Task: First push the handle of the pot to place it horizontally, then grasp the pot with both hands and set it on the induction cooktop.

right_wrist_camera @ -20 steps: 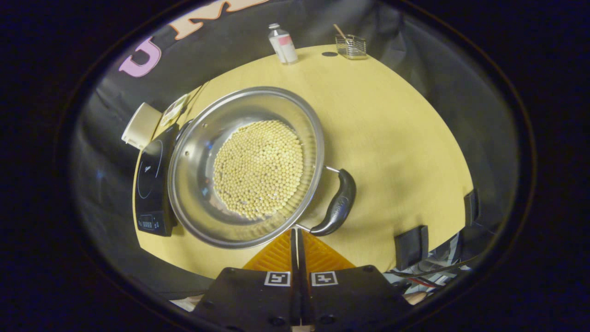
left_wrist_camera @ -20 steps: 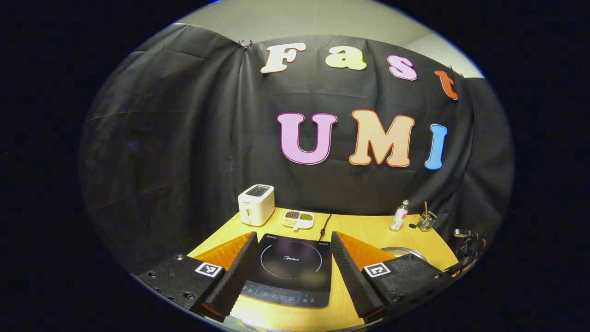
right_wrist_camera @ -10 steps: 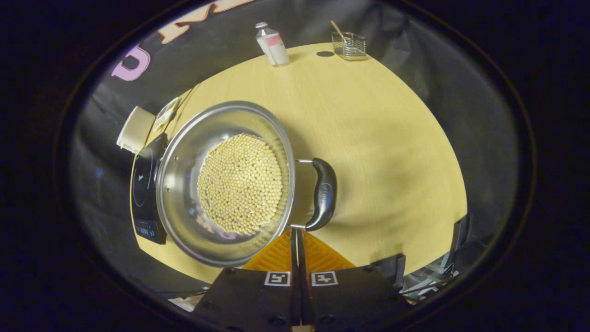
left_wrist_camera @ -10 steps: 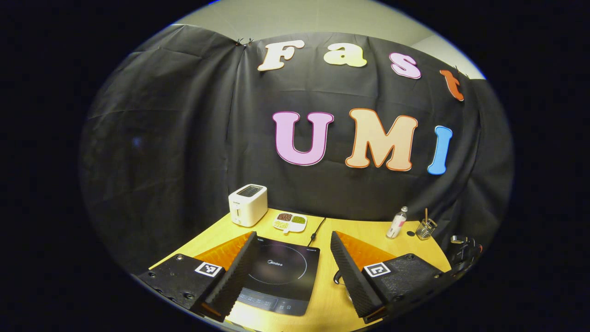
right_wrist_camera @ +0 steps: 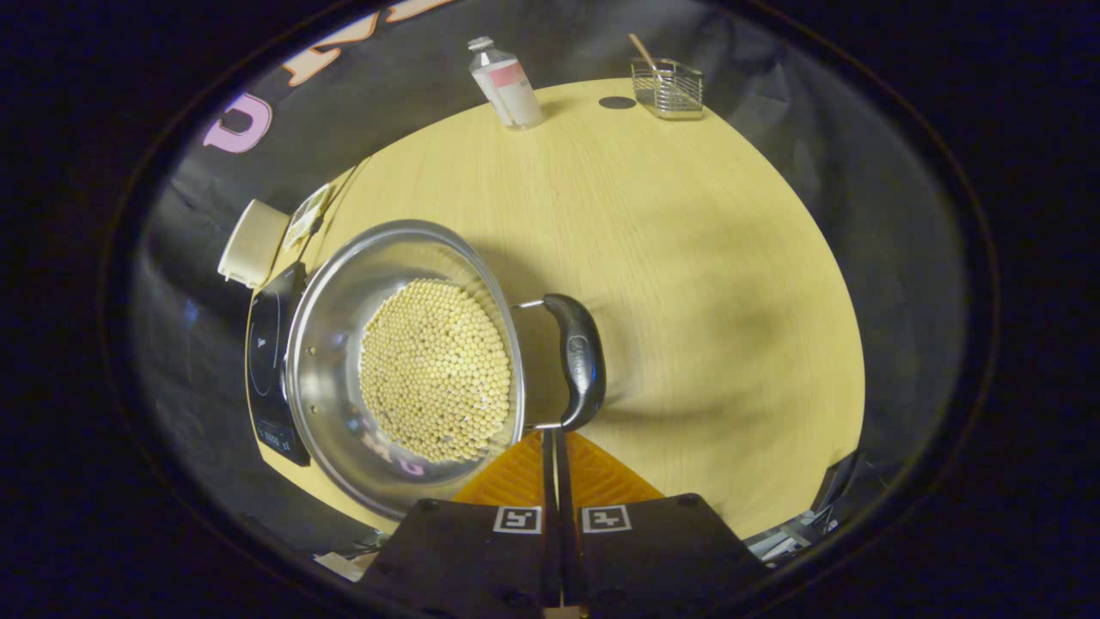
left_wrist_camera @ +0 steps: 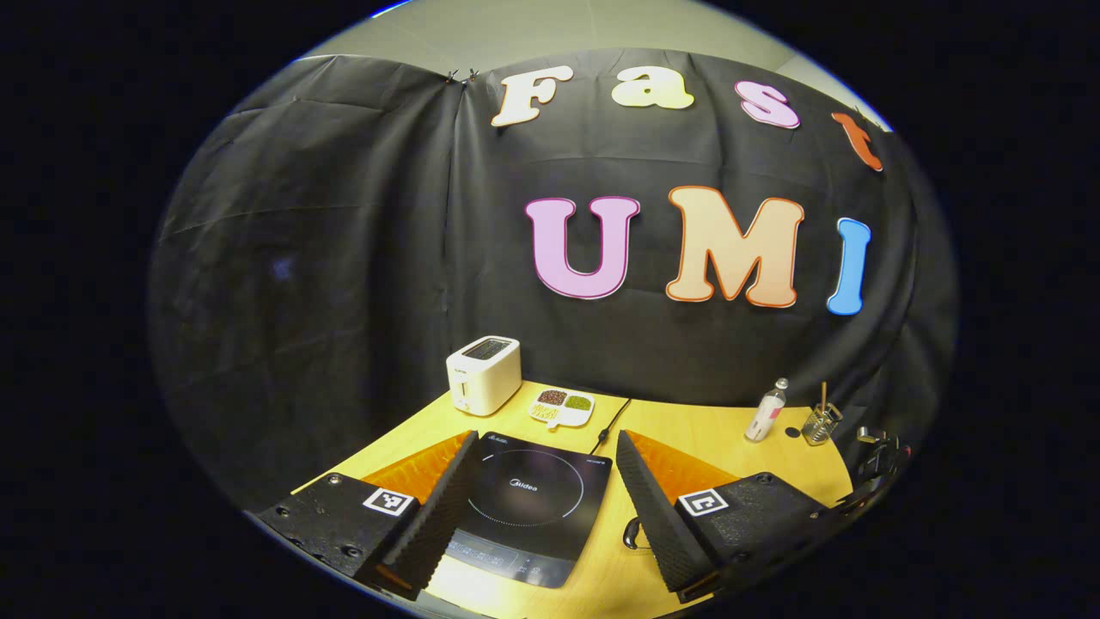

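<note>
Right claw (right_wrist_camera: 553, 438) clenched, tips at the pot (right_wrist_camera: 404, 365) handle (right_wrist_camera: 577, 359). Left claw (left_wrist_camera: 543, 481) released, above the cooktop (left_wrist_camera: 524, 507) beside the pot.

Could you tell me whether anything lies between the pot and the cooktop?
Nothing visible does. In the right gripper view the pot sits right beside the cooktop, its rim overlapping the cooktop's near edge. The cooktop's surface is bare in the left gripper view.
</note>
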`<state>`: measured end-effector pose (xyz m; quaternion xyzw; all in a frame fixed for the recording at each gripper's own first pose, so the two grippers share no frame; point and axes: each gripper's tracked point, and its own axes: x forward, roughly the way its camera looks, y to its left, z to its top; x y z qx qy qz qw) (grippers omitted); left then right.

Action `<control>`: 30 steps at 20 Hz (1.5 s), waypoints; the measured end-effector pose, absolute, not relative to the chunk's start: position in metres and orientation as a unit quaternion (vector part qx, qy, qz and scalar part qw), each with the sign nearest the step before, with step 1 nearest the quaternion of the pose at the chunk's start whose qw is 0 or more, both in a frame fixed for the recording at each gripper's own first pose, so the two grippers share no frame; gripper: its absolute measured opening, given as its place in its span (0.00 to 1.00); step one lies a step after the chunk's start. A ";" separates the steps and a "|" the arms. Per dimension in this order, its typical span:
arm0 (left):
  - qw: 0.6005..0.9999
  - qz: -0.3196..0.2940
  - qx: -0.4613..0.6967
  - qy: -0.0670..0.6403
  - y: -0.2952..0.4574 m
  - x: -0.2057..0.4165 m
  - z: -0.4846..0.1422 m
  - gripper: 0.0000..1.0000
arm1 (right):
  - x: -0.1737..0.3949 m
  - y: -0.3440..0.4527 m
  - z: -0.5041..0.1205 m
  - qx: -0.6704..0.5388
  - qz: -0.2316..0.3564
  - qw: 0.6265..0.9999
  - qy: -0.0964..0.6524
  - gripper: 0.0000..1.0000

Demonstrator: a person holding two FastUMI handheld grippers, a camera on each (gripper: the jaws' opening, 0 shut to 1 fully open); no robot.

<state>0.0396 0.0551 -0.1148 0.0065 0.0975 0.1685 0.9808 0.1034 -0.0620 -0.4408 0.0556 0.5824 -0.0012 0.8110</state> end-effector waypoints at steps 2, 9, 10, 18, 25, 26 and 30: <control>0.978 0.176 0.008 0.108 0.054 0.041 -0.120 0.96 | 0.110 -0.064 -0.441 0.051 0.002 0.811 0.583 0.03; 0.978 0.163 0.000 0.133 0.043 0.057 -0.134 0.96 | 0.109 -0.066 -0.426 0.093 0.010 0.806 0.585 0.04; 0.978 0.158 -0.004 0.139 0.040 0.061 -0.139 0.96 | 0.111 -0.064 -0.421 0.111 0.018 0.804 0.583 0.15; 0.968 0.126 -0.036 0.216 0.013 0.077 -0.186 0.96 | 0.140 -0.072 -0.378 0.202 0.034 0.816 0.540 0.64; 0.944 0.066 -0.079 0.312 -0.023 0.081 -0.251 0.95 | 0.158 -0.074 -0.397 0.204 0.045 0.811 0.546 1.00; 0.938 0.060 -0.078 0.334 -0.027 0.079 -0.264 0.95 | 0.159 -0.074 -0.402 0.198 0.047 0.810 0.550 1.00; 0.910 0.050 -0.086 0.403 -0.035 0.078 -0.306 0.96 | 0.162 -0.072 -0.421 0.172 0.063 0.802 0.568 1.00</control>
